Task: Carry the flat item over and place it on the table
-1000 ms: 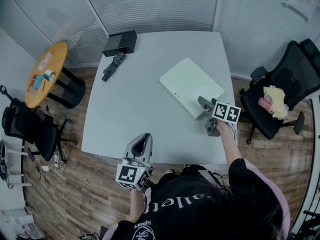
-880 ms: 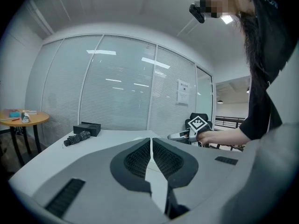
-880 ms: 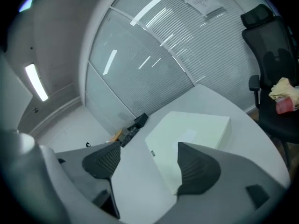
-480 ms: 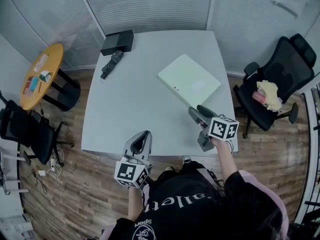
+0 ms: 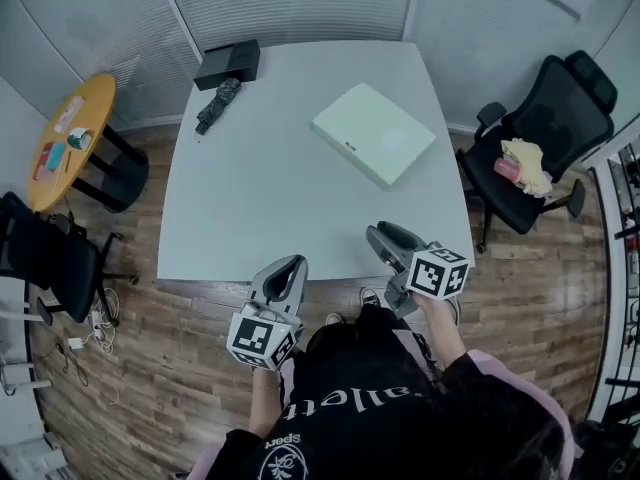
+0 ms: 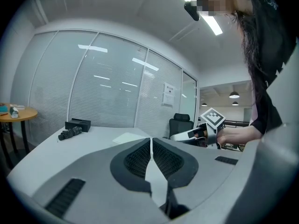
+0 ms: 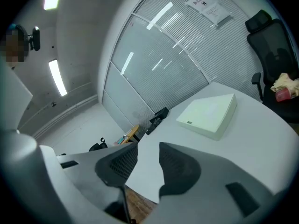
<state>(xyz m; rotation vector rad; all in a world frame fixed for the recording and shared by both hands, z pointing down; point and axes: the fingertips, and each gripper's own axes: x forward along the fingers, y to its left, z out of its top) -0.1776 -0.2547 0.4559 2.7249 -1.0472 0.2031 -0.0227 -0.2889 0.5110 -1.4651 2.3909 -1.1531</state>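
Note:
The flat item, a pale green-white box [image 5: 374, 133], lies on the grey table [image 5: 260, 198] toward its far right, with nothing touching it. It also shows in the right gripper view [image 7: 209, 114] ahead of the jaws. My right gripper [image 5: 385, 238] hovers over the table's near edge, well short of the box; its jaws are closing and nothing is between them [image 7: 148, 150]. My left gripper [image 5: 283, 278] is at the near edge too, shut and empty [image 6: 151, 141]. From the left gripper view the right gripper [image 6: 196, 133] appears off to the right.
A black box [image 5: 227, 64] and a folded dark umbrella [image 5: 217, 105] sit at the table's far left corner. A round yellow side table [image 5: 66, 138] and a black chair [image 5: 50, 258] stand to the left. An office chair with cloth on it [image 5: 545, 143] stands to the right.
My right gripper has drawn back from the flat box to the table's near edge, and its jaws have narrowed. The box stays where it lay. The left gripper has hardly moved.

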